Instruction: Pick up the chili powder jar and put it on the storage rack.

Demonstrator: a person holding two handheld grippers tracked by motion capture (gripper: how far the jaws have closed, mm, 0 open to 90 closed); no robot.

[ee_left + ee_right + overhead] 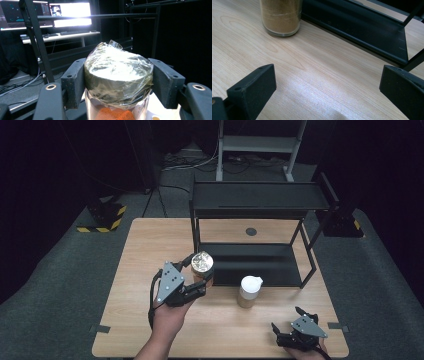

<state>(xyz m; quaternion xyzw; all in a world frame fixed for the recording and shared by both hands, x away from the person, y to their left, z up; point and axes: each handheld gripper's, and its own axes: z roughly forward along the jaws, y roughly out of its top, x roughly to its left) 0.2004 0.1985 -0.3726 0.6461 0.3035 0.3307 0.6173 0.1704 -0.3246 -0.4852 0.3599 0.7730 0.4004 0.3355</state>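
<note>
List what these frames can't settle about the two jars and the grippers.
- Wrapped jar: base cut off by the bottom edge in the left gripper view; in the high view the left gripper hides whether it is off the table.
- White-lidded jar: lid cut off by the top edge in the right gripper view; label too small in the high view.
- Rack: lower shelf partly hidden under the top shelf.
- Right gripper: fingertips dark, small.

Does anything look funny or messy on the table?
Just one thing: the jar in the left gripper has crinkled clear plastic wrapped loosely over its lid, with a loose flap poking up at the top. Nothing is spilled, and the other jar stands upright.
</note>
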